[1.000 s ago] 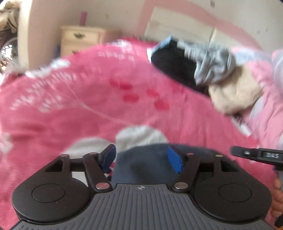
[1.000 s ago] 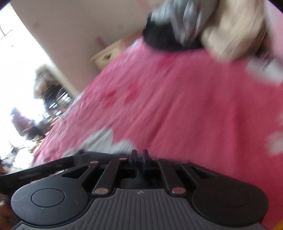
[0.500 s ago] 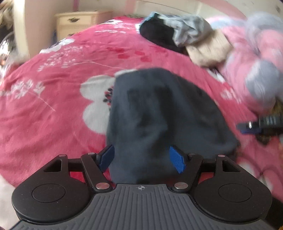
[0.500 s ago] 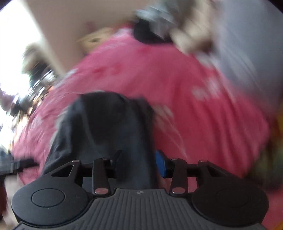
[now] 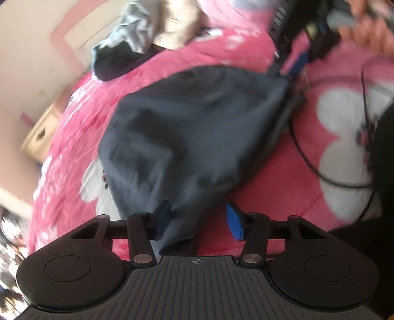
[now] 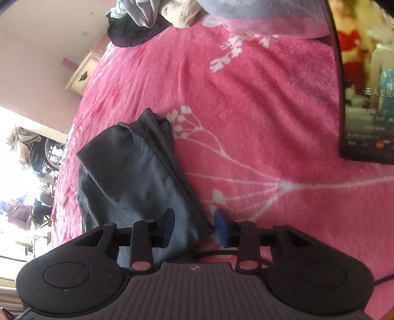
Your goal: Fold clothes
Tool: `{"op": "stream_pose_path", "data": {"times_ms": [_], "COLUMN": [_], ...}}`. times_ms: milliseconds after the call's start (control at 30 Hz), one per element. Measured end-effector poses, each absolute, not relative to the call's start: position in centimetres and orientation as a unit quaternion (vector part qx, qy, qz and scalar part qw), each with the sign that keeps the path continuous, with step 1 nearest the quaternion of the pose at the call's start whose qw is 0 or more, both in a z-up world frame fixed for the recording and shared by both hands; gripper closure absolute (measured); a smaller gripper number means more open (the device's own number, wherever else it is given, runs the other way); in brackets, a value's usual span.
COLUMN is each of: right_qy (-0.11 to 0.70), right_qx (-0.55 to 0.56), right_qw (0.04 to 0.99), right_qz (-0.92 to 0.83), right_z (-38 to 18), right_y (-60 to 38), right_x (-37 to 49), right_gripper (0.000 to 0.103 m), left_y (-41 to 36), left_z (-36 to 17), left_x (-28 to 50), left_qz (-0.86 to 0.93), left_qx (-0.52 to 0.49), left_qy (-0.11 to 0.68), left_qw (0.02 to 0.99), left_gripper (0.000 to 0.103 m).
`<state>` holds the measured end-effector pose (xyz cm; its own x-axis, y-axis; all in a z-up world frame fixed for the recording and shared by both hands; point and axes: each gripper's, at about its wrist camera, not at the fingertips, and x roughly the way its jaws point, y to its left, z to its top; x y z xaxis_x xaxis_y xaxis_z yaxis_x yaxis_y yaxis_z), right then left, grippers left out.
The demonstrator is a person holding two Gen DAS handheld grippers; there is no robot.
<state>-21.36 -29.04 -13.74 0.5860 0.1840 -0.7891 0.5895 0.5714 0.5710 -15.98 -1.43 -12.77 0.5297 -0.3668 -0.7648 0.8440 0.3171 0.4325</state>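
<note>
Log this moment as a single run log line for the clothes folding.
step: folding | item: dark garment lying on pink blanket | left claw: open over a corner | right claw: open at its edge | unfolded pile behind

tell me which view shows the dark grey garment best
The left wrist view: nearly the whole dark grey garment shows spread on the pink blanket, though blurred. The right wrist view shows it sharper but only one bunched edge.

A dark navy garment (image 5: 192,128) lies on the pink floral blanket (image 6: 258,110), folded over into a rumpled, uneven bundle with a seamed edge along one side. A heap of unfolded clothes (image 6: 145,17), black, grey and beige, sits well apart at the bed's far end.
</note>
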Motion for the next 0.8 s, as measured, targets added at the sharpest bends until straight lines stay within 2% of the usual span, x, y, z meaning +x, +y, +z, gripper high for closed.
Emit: {"op": "stream_pose_path", "data": {"times_ms": [67,100,133,200,333,467,800], "right_qy": [0.438,0.438,0.437,0.435,0.431,0.427,0.419], "right_qx": [0.440,0.440,0.441,0.442,0.441,0.445,0.509], "right_qw": [0.772,0.773,0.773,0.774,0.777,0.778,0.746], "right_qz": [-0.133,-0.133,-0.132,-0.131,-0.129,-0.120,-0.094], "right_z": [-13.8,-13.9,-13.9,-13.9,-13.8,-13.6,-13.6], "right_y": [-28.9,-29.0,-29.1,-29.2,-29.4,-29.4,-28.9], "right_x": [-21.3,-21.4,-21.5,-21.6,-21.9,-21.8,-22.3], "right_gripper": [0.071,0.073,0.074,0.085,0.097,0.099,0.099], "left_y": [-1.6,-1.7,-1.7,-1.6,-1.5,-1.2,0.1], "left_z": [-13.2,-13.4,-13.4,-13.3,-12.4,-11.7,-10.6], "left_x": [-15.8,-15.6,-15.5,-15.2,-15.3,-15.3,-14.9], "left_qz": [-0.395,-0.394,-0.395,-0.397,-0.404,-0.408,-0.402], "left_qx": [0.429,0.429,0.425,0.417,0.408,0.397,0.388], "left_qy": [0.281,0.283,0.286,0.293,0.294,0.297,0.291], "left_qw": [0.762,0.762,0.763,0.764,0.764,0.766,0.777], "left_gripper": [0.061,0.070,0.082,0.088,0.090,0.090,0.102]}}
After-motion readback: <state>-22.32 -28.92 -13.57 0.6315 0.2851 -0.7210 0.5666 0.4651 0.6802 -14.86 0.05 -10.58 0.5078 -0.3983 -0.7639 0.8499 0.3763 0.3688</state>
